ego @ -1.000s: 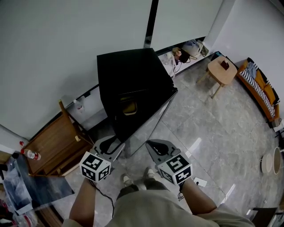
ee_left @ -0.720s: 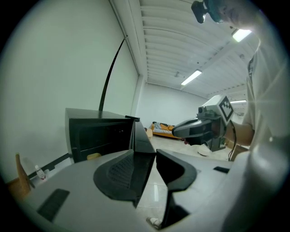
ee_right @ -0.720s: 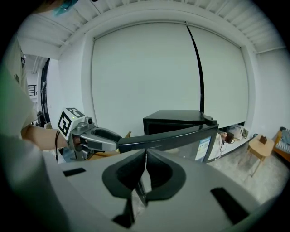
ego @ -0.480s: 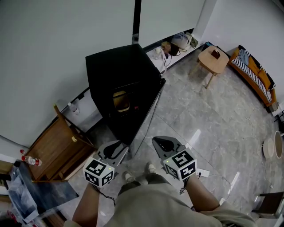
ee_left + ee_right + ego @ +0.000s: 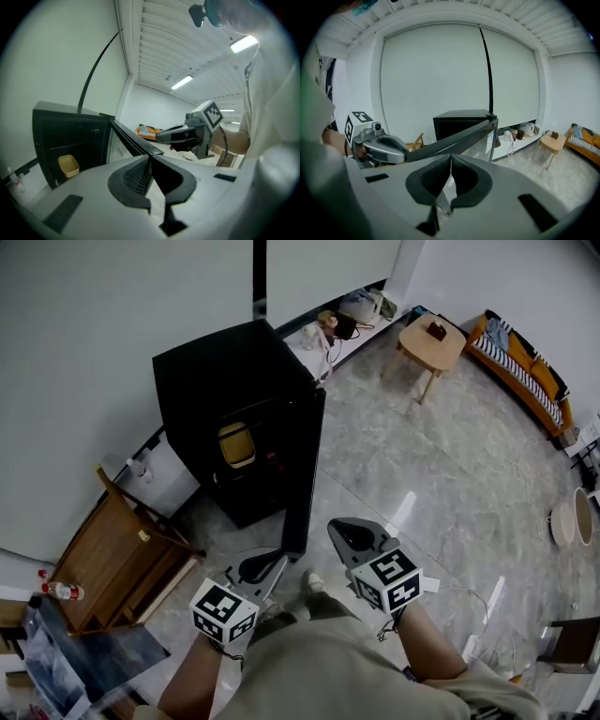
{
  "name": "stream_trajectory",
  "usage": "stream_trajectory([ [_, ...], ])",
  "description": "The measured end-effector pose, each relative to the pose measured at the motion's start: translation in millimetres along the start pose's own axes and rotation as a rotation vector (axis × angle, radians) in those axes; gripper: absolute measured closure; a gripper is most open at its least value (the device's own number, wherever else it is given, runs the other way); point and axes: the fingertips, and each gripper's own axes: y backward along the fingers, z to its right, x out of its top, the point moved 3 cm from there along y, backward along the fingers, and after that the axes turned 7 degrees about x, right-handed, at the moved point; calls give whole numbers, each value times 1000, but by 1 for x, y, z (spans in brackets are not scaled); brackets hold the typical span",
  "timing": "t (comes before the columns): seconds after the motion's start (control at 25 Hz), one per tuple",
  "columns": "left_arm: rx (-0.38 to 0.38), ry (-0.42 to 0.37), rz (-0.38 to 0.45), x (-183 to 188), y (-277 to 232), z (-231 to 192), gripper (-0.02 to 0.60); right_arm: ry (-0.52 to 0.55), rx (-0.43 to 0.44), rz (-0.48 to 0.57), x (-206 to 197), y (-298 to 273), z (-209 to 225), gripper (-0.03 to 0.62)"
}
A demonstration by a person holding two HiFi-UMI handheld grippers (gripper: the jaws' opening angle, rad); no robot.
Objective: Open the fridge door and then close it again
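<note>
The fridge (image 5: 216,381) is a black box standing against the pale wall, and its door (image 5: 305,474) stands swung wide open, edge-on toward me. Inside the fridge, on a shelf, sits a yellow tub (image 5: 234,444).

My left gripper (image 5: 267,566) is at the free end of the fridge door. Its jaws have just been closing and now stand all but together. In the left gripper view the door's top edge (image 5: 129,138) runs straight to the gripper's tips (image 5: 150,157); whether they nip the corner I cannot tell.

My right gripper (image 5: 345,531) hangs just on the other side of the door from the left one, apart from the fridge. Its jaws are fully together with nothing between them (image 5: 450,166).

Beside the fridge, on the side away from the door, stands a wooden chair (image 5: 122,549). On the door's side, well apart from the fridge, an orange sofa (image 5: 525,362) lines the far wall. The floor (image 5: 450,456) in front of the fridge is grey glossy tile.
</note>
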Motion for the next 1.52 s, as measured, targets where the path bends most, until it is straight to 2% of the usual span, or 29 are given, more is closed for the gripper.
stream_trajectory([
  [0.32,-186,-71,-31,4,-49,55,574,-28,-77,11,-5,31,35,597],
  [0.64,-350,-128,-63,15,-105,102,574,-96,-194,37,-22,75,88,597],
  [0.72,-356,-129,-64,19,-120,106,572,-115,-221,47,-25,87,101,597],
  [0.88,-325,-71,-51,40,-158,96,565,-141,-270,45,-36,111,127,597],
  [1.04,-373,-150,-74,49,-187,106,563,-177,-304,35,-49,130,148,597],
  [1.28,-344,-101,-60,63,-226,107,563,-208,-364,58,-59,155,178,597],
  [1.52,-344,-140,-45,83,-252,106,563,-224,-393,70,-61,168,198,597],
])
